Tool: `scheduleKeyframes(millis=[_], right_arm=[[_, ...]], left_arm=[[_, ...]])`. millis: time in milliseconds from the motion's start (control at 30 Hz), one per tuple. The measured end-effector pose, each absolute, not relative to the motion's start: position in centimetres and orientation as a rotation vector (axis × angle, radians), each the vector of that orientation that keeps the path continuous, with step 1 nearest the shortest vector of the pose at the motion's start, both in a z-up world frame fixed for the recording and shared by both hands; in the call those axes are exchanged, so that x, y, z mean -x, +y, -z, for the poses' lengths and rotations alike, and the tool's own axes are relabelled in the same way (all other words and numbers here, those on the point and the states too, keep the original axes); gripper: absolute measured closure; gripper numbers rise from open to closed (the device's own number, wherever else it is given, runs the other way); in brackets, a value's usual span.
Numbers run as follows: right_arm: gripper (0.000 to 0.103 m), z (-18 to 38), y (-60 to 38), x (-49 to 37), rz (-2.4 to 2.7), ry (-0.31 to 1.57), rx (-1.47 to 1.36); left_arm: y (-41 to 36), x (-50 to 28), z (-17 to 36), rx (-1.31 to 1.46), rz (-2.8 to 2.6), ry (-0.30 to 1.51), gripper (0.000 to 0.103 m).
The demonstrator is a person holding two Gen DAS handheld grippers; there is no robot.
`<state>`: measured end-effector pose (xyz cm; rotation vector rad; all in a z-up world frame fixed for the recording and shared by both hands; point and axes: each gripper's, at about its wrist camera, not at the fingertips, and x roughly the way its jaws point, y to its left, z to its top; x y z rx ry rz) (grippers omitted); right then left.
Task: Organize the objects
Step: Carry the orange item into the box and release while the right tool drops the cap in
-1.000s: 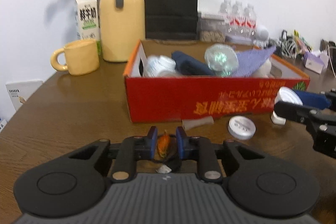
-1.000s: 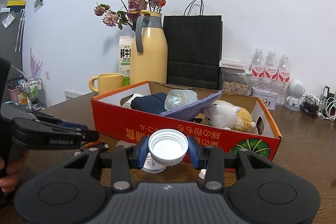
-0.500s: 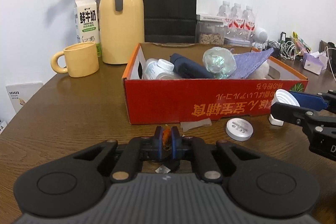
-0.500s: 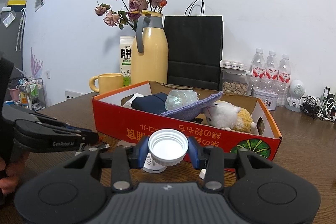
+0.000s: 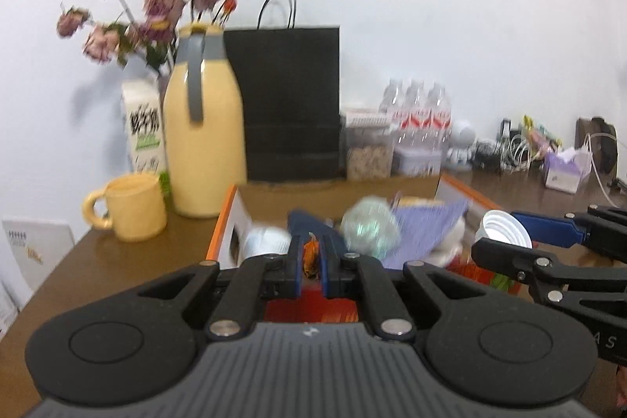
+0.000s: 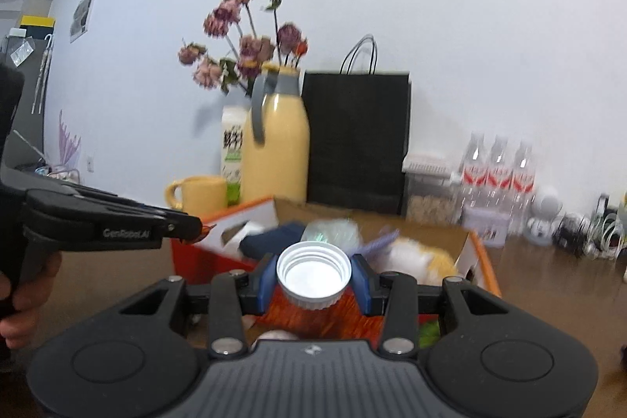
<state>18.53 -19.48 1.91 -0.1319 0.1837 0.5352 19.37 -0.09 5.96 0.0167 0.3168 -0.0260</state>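
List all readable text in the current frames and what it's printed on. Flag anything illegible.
"GenRobot.AI": on the side of the left hand-held gripper, soft but legible.
"A S": letters at the frame edge on the right hand-held gripper, the rest cut off.
Milk carton: large dark characters, too blurred to read.
Water bottles: red labels, unreadable.
Red box: front print hidden or blurred.
White card: print too small.

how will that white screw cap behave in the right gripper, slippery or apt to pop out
The white screw cap looks like thin ribbed plastic, so probably light and fairly stiff. The right gripper pinches its round sides, so it might pivot or squirt out if squeezed harder. Its ridged wall likely helps the pads hold.
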Motion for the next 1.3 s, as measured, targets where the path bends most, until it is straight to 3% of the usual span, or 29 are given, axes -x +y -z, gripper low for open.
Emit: scheduleKeyframes(millis=[267,633,700,733,767,833,933,1300], right_arm=[[0.064,-4.1,-21.1,-24.0,-0.436,0.164,0.121],[0.064,-0.7,-23.4,-31.4,-0.391,0.337,0.055],[0.061,-0.1,-23.5,-31.7,-0.386,0.354,0.046],[0.051,0.1,-23.5,-31.8,-0.386,0.360,0.043],[0.045,0.2,-23.5,-31.8,-0.386,0.361,0.040],[0.022,0.4,-23.5,-31.6,-0.379,0.354,0.041],[0.005,0.6,-23.5,-31.5,-0.351,0.342,0.045],[0.000,0.5,-23.3,-30.0,-0.339,0.296,0.067]], left_arm=[[-1.0,-23.6,-7.0,-0.001,0.006,0.289,0.094],[-0.9,-29.4,-4.9,0.020,-0.023,0.355,0.093],[-0.7,-29.6,-4.4,0.016,-0.034,0.371,0.085],[-0.5,-29.7,-4.3,0.019,-0.036,0.374,0.063],[-0.2,-29.6,-4.1,0.030,-0.042,0.369,0.029],[0.2,-29.1,-4.2,0.050,-0.060,0.338,0.000],[0.4,-28.6,-4.6,0.061,-0.093,0.313,0.000],[0.2,-28.2,-4.8,0.049,-0.141,0.304,0.000]])
